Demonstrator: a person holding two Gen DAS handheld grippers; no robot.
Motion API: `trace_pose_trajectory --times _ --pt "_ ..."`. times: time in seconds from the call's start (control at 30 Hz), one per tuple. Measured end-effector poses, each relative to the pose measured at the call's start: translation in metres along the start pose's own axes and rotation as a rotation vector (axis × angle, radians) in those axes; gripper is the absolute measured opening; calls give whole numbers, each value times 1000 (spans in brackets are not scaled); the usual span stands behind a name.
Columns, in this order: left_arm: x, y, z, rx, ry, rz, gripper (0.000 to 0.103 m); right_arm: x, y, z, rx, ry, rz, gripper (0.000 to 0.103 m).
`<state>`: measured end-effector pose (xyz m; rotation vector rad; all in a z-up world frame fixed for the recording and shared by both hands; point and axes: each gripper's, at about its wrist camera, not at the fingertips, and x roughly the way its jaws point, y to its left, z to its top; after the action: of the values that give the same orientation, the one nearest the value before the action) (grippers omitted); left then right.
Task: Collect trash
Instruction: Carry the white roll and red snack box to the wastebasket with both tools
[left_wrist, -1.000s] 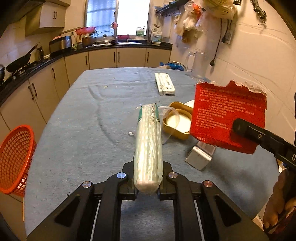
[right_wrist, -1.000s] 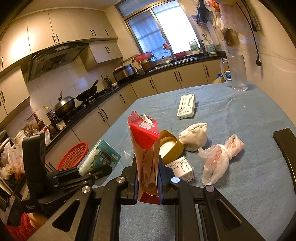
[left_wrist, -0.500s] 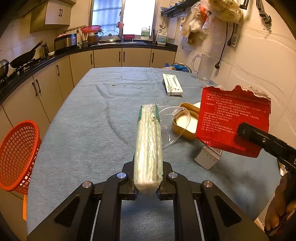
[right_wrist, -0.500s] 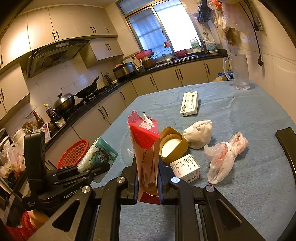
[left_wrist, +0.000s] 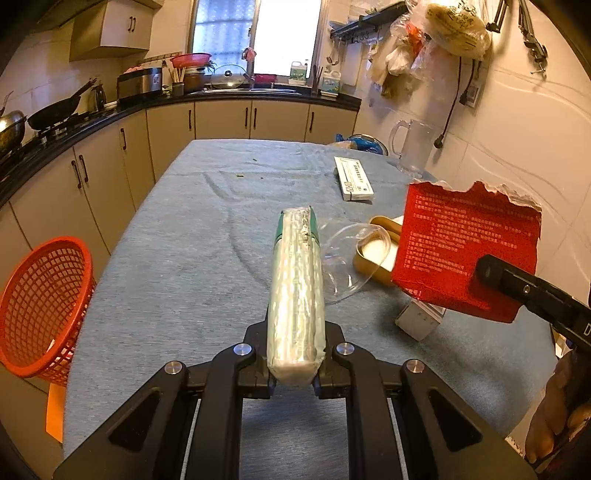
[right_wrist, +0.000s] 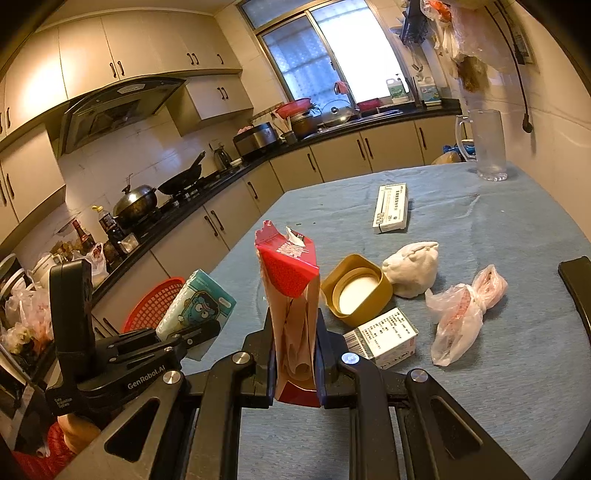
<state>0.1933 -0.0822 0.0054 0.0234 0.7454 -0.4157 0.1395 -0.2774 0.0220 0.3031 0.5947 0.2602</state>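
Observation:
My left gripper is shut on a plastic-wrapped tissue pack with a green end, held above the blue-grey table. In the right wrist view the same pack shows a cartoon print, at the left. My right gripper is shut on a torn red carton that stands upright between the pads. From the left wrist view that carton hangs at the right. A red mesh basket sits off the table's left edge, below table height.
On the table lie a yellow round lid, a small white box, a knotted plastic bag, a white crumpled lump, a long white box, a clear plastic lid and a glass jug. Cabinets line the left and far sides.
Both grips stay as they were. The views have drifted only slightly, and nothing on the table has moved.

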Motion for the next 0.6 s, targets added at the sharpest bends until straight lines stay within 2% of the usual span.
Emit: trace_pose_trajectory --times 0.37,0.6 --pt "-15 31 1 -56 -30 39 13 11 21 8 -21 14 51 17" --pt "-29 68 -2 -124 -53 85 13 34 54 12 -64 52 114 17"
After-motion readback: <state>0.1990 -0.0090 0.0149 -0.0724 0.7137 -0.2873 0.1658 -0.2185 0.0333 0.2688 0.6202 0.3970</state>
